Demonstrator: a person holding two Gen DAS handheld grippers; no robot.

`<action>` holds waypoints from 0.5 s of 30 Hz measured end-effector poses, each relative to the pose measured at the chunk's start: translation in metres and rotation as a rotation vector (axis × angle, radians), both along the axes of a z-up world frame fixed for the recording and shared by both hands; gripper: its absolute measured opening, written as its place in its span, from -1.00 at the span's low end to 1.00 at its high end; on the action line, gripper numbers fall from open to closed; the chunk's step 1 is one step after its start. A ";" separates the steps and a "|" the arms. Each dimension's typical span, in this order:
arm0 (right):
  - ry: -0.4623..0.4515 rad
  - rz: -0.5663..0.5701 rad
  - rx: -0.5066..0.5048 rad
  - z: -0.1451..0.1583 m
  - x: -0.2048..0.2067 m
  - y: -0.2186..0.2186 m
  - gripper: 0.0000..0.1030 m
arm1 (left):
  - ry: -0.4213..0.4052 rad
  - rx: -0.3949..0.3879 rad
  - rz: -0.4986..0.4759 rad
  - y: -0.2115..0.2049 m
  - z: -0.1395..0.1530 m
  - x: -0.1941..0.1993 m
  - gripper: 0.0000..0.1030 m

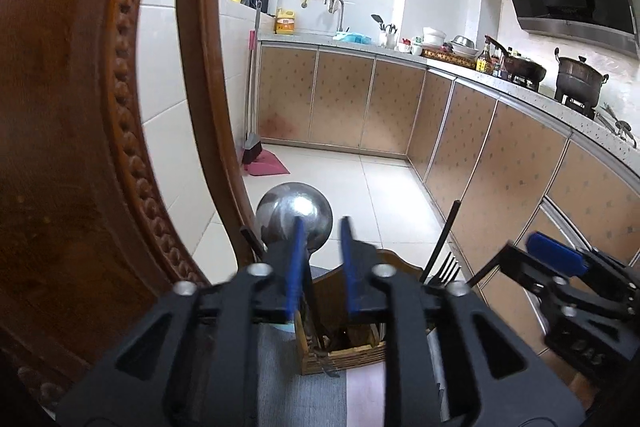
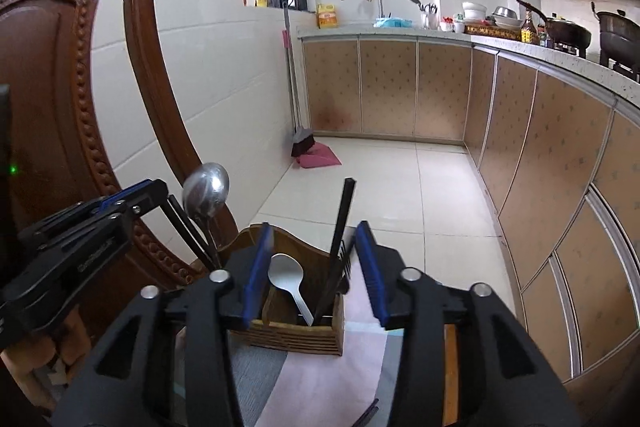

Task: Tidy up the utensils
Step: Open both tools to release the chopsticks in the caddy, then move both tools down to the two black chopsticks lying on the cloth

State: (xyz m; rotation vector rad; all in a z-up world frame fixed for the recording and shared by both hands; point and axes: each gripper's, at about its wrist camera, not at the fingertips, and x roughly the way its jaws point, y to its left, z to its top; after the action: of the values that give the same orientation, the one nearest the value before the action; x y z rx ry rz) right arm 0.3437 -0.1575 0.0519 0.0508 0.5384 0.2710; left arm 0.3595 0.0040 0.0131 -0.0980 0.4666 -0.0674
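A wooden utensil holder [image 2: 296, 331] stands on a striped cloth [image 2: 328, 383]. It holds a small silver spoon [image 2: 286, 277], a black chopstick [image 2: 340, 239] and a fork [image 2: 348, 259]. A large steel spoon [image 2: 206, 189] and black chopsticks stand at its left side, the spoon also in the left wrist view [image 1: 294, 219]. My left gripper [image 1: 322, 267] is open above the holder [image 1: 344, 351], empty. My right gripper [image 2: 314, 271] is open, fingers either side of the holder, empty. It shows at the right in the left wrist view [image 1: 556, 259].
A carved wooden chair back [image 1: 100, 107] rises close on the left, also in the right wrist view [image 2: 60, 87]. Kitchen cabinets [image 2: 560, 167] run along the right, with pots and dishes on the counter. A broom and pink dustpan [image 2: 316, 157] lie on the tiled floor.
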 end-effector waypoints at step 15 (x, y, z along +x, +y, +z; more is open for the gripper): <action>0.536 -0.102 -0.006 -0.155 -0.047 -0.094 -0.33 | 0.177 0.103 -0.106 -0.038 -0.080 -0.116 -0.08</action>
State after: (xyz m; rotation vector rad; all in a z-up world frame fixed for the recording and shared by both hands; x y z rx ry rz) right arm 0.2969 -0.2520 -0.1030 0.1474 1.0654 0.1538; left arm 0.2433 -0.0339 -0.0668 0.0226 0.6515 -0.1391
